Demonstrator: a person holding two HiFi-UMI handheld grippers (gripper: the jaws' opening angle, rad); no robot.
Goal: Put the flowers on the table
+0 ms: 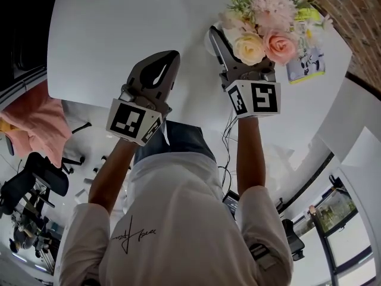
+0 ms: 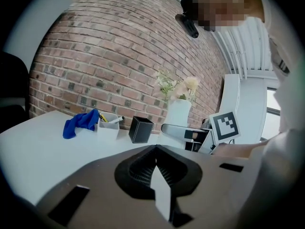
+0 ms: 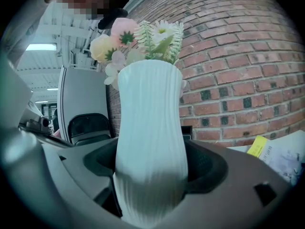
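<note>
A white ribbed vase (image 3: 149,128) of pink, cream and white flowers (image 1: 262,31) sits between the jaws of my right gripper (image 3: 150,173), which is shut on its lower body. In the head view the right gripper (image 1: 229,49) holds the bouquet over the right part of the white round table (image 1: 119,40). From the left gripper view the vase (image 2: 178,114) stands upright, its base hidden behind the right gripper (image 2: 186,130); whether it touches the table I cannot tell. My left gripper (image 1: 171,57) hovers at the table's near edge, shut and holding nothing (image 2: 155,151).
A blue cloth (image 2: 81,123), a white pen holder (image 2: 108,126) and a black box (image 2: 141,129) stand along the brick wall. A printed booklet with a yellow note (image 1: 306,67) lies right of the flowers. Office chairs are behind the person.
</note>
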